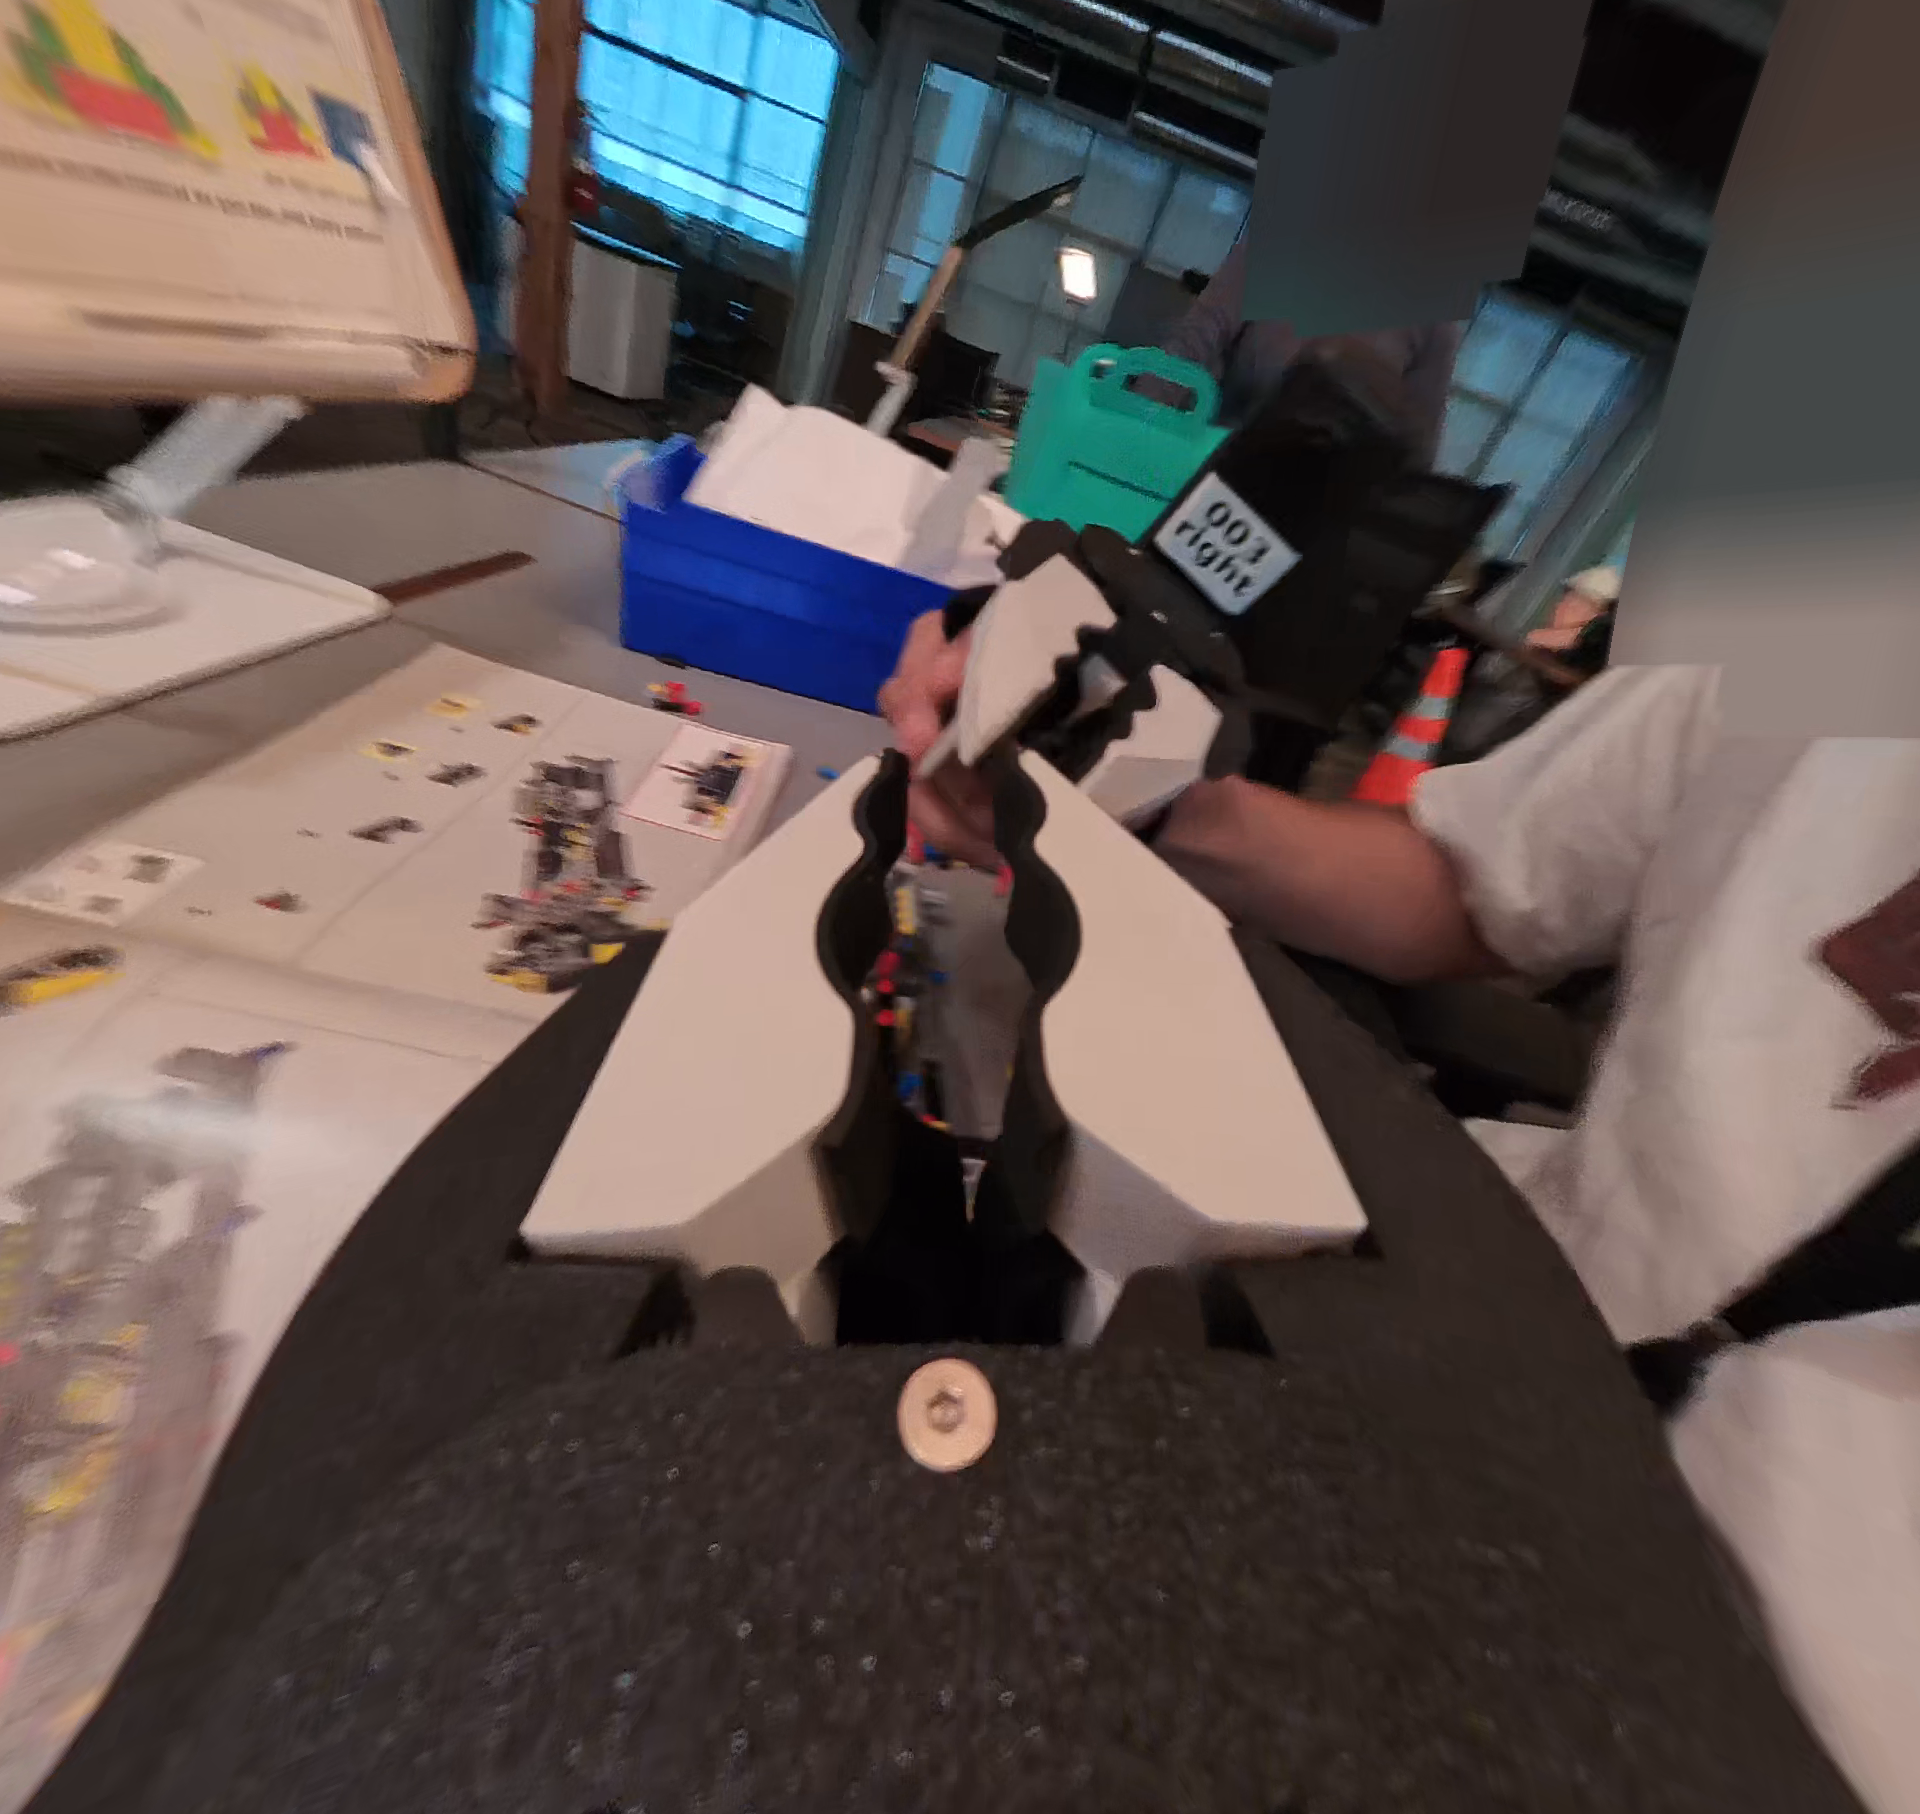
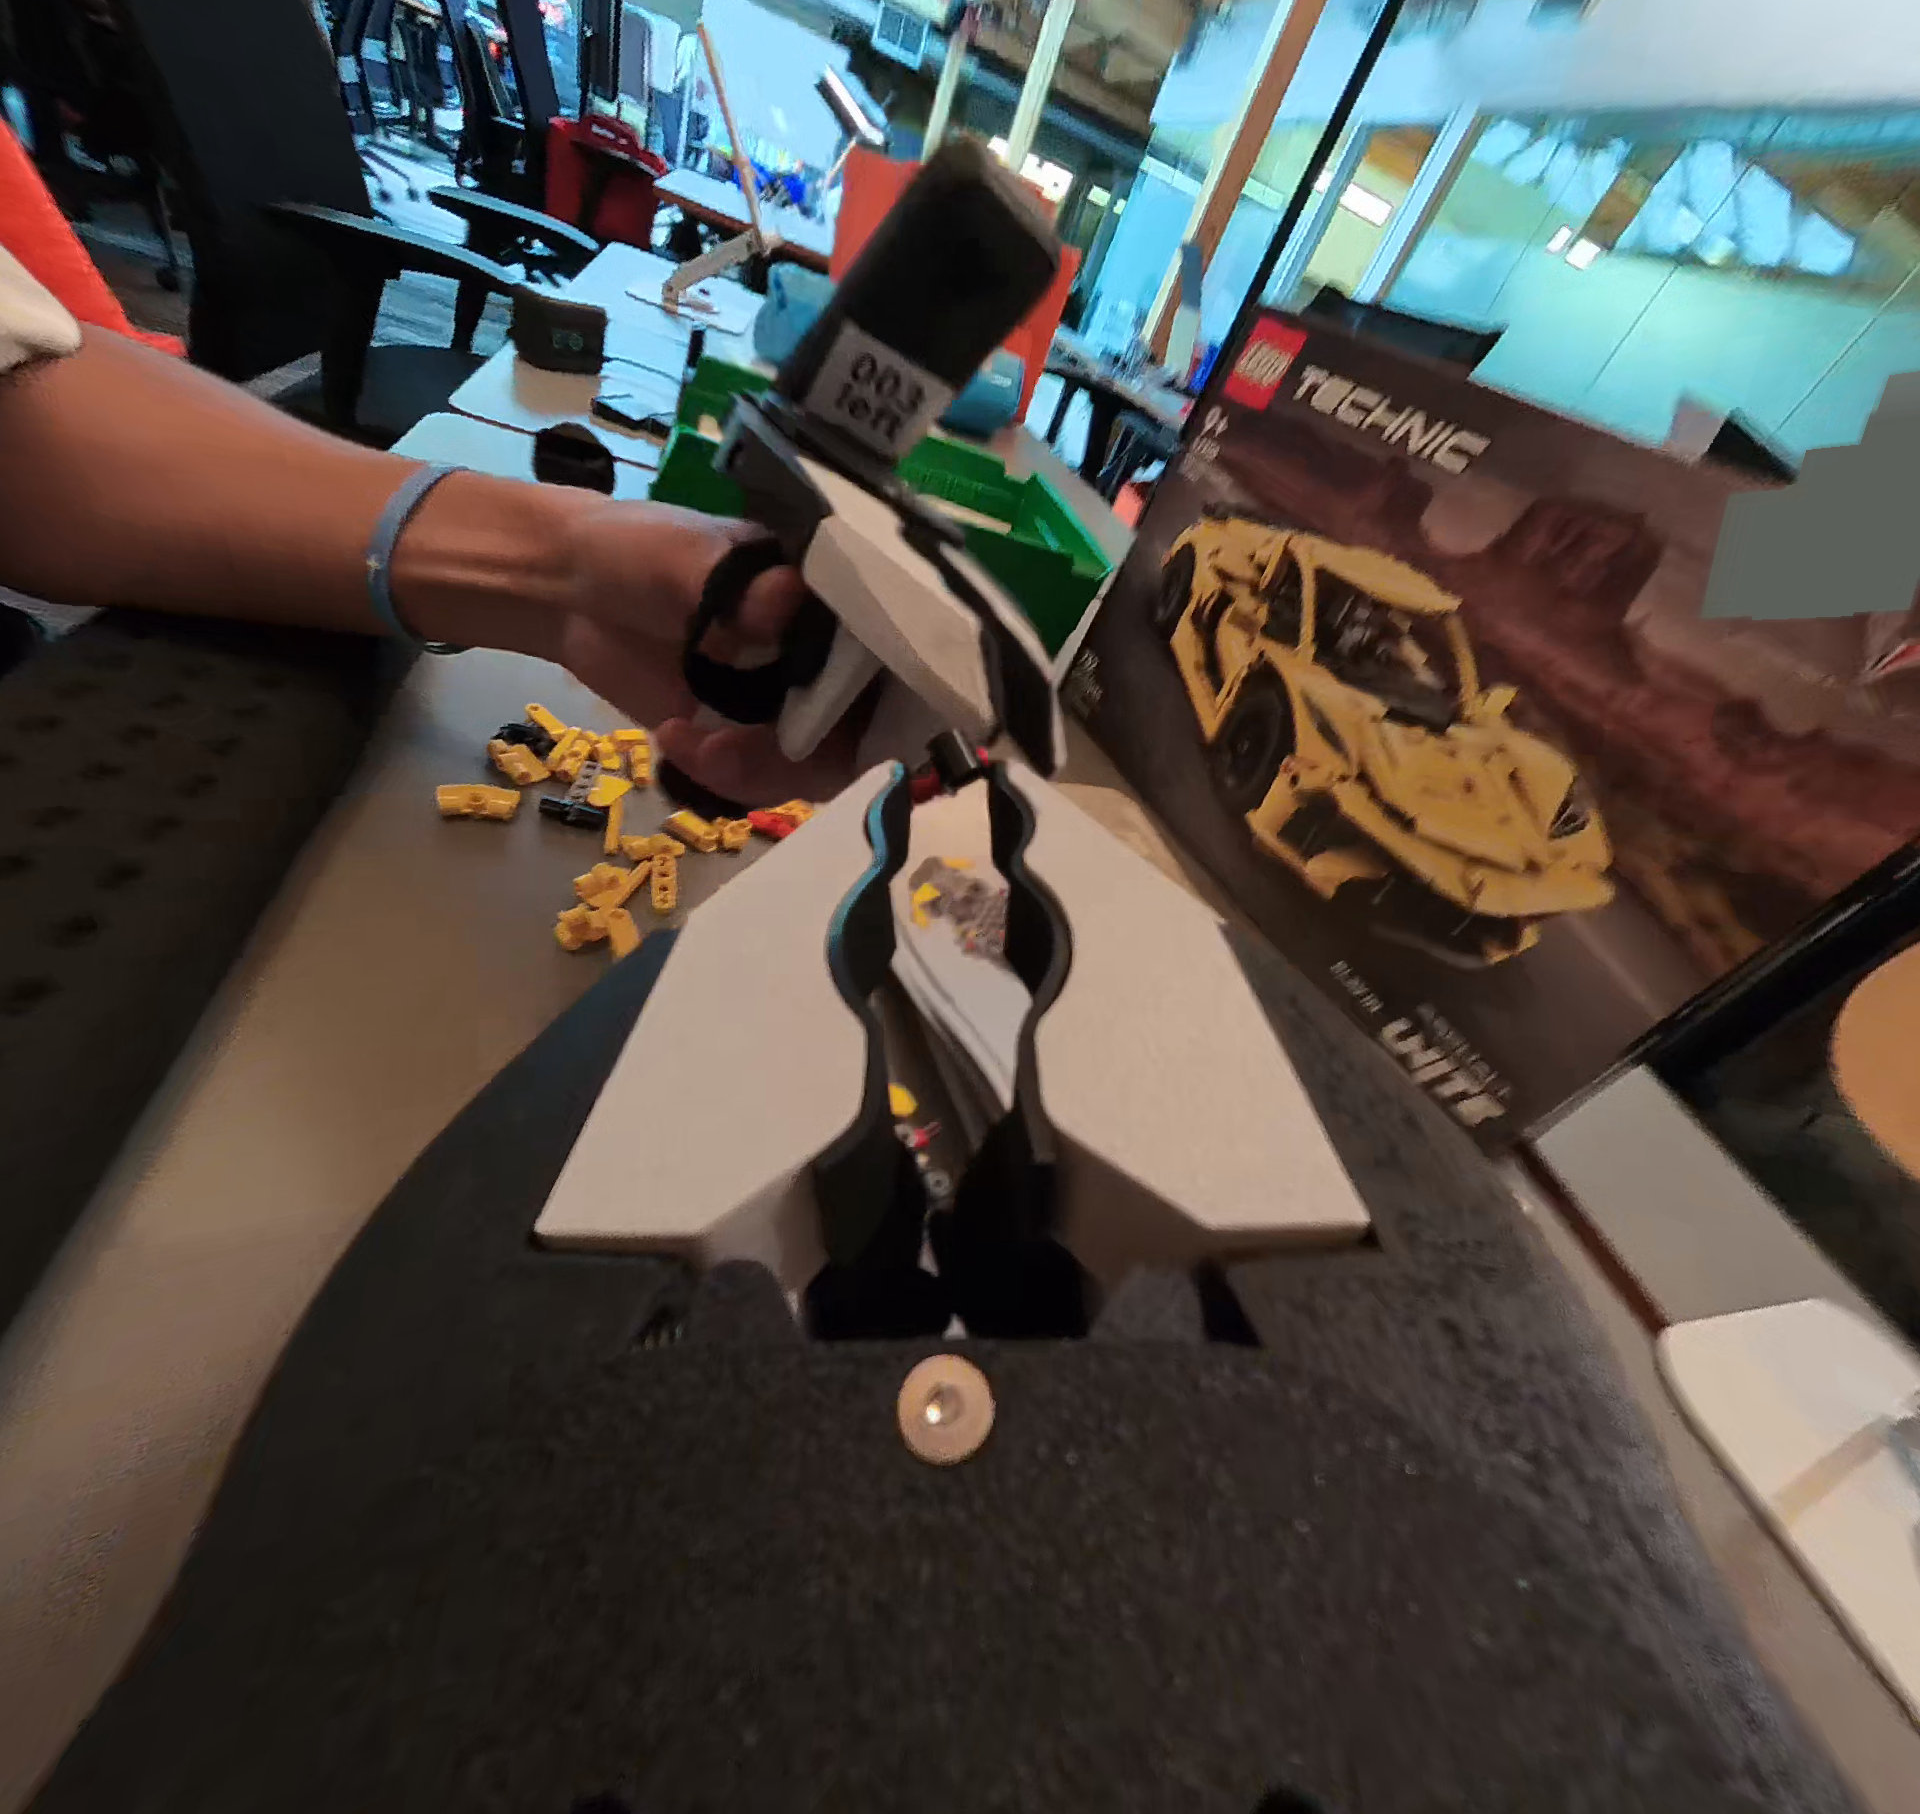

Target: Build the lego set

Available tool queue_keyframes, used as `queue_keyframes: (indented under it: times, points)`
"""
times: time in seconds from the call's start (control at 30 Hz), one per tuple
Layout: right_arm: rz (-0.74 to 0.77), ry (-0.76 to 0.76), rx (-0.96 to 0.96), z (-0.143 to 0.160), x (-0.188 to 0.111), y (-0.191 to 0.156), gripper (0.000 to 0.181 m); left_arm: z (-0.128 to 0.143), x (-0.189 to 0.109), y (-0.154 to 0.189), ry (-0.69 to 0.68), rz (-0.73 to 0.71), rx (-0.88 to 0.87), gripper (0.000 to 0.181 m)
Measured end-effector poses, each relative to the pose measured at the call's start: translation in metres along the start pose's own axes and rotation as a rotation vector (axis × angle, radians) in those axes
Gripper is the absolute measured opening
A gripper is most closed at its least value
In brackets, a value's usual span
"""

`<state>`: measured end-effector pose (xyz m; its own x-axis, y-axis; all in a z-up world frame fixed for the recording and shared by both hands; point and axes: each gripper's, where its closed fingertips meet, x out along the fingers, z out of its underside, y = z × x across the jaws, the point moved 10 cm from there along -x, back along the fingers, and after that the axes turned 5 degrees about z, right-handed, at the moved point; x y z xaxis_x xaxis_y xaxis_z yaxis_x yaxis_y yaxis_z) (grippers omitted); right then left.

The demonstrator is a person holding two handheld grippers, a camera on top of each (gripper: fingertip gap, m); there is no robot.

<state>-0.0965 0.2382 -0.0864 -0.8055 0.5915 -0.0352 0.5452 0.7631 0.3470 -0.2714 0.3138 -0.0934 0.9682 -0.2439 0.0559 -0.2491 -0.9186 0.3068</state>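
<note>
Yellow pieces: a heap of small yellow Lego parts [image 2: 603, 829] lies loose on the grey table [image 2: 312, 1037], near the person's left hand [image 2: 665, 621], easy to reach.
Red and black pin: a tiny red and black pin [image 2: 948, 772] sits right at the tips where the two tools meet. I think it is being passed over or pushed together in the air.
Right gripper: the right gripper [image 2: 943, 793] has its tips almost together around the pin. It looks pinched on it.
Left gripper: the left gripper [image 2: 1023, 736] points down at the same pin. I cannot tell if it is closed or apart.
Half-built model: a grey and yellow build [image 1: 566, 871] rests on the open instruction pages [image 1: 343, 891], waiting for more parts.
Box: the Lego box with the yellow car [image 2: 1382, 725] stands upright beside the work, so the picture can be seen.
Blue bin: a blue bin [image 1: 769, 590] sits farther back on the table.
</note>
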Motion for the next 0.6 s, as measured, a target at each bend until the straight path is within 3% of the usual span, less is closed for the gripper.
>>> queue_keyframes:
  times: [0.23, 0.6]
  points:
    - [0.014, 0.083, -0.032, -0.001, 0.000, -0.001, 0.013, 0.009, 0.008, -0.005, 0.116, 0.262, -0.343, 0.014]
    - [-0.061, 0.143, 0.059, 0.001, -0.001, 0.001, 0.013, 0.021, 0.016, -0.007, 0.193, 0.427, -0.546, 0.007]
